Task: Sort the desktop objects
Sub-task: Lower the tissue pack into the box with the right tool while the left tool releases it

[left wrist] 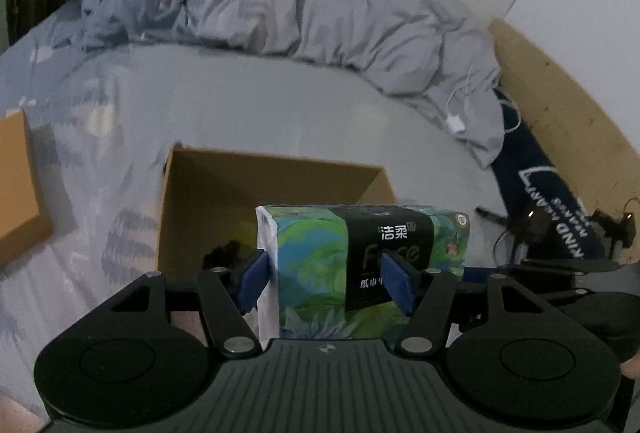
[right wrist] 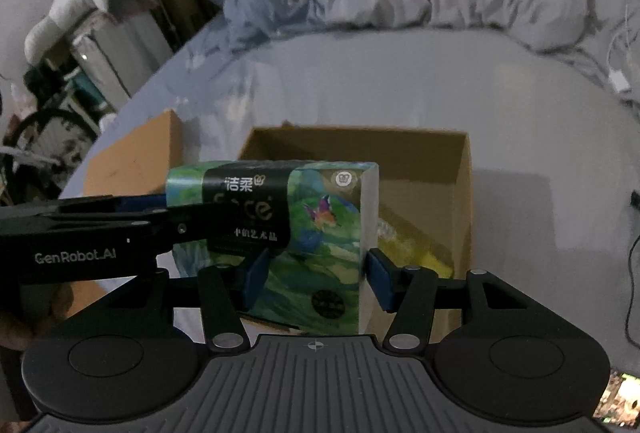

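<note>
Held above an open cardboard box [left wrist: 208, 201] on a bed [left wrist: 248, 105]: a green tissue pack [left wrist: 320, 265], gripped from both sides. Left tongs [left wrist: 326, 283] closed on the pack's left end, blue pads [left wrist: 252, 281] pressed against it. Right tongs [right wrist: 316, 277] clamped on its right end, near the white side. Crumpled grey duvet [left wrist: 320, 5] at the far side, white charger [left wrist: 456, 123] on its right edge.

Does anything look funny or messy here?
A bit. Both claws, left claw and right claw, grip one tissue pack over the open cardboard box. The box sits on a bed, not a desk, by a rumpled duvet.
</note>
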The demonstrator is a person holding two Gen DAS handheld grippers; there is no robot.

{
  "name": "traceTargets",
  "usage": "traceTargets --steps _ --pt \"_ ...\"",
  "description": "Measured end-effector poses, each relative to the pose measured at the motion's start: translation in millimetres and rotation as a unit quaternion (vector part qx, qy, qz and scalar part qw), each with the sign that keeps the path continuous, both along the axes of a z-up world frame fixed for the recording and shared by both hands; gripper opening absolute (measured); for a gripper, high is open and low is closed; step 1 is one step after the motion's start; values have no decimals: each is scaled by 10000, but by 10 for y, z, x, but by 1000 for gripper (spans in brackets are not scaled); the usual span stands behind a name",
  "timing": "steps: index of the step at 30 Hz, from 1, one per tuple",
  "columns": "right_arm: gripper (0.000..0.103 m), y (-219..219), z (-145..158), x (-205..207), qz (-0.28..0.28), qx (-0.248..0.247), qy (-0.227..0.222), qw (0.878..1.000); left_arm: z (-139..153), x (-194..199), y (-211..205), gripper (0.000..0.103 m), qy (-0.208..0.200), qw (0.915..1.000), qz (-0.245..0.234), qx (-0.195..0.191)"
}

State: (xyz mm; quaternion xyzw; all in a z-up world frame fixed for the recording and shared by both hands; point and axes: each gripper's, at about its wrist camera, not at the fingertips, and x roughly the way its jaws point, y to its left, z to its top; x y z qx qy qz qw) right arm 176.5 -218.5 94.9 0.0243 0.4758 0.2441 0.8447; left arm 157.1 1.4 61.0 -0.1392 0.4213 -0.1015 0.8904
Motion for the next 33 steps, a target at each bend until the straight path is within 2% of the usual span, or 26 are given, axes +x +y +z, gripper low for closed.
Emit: traceTargets --steps 7,26,33 --pt "58 33 -397 18 32 -156 307 9994 -311 35 -56 69 289 9994 -43 190" --pt "58 -57 -1200 314 92 -357 1086 9934 -984 341 -194 70 993 9946 -220 213" --pt "59 -70 -1373 427 123 -300 1241 9917 -1093 420 -203 70 1079 9934 -201 328"
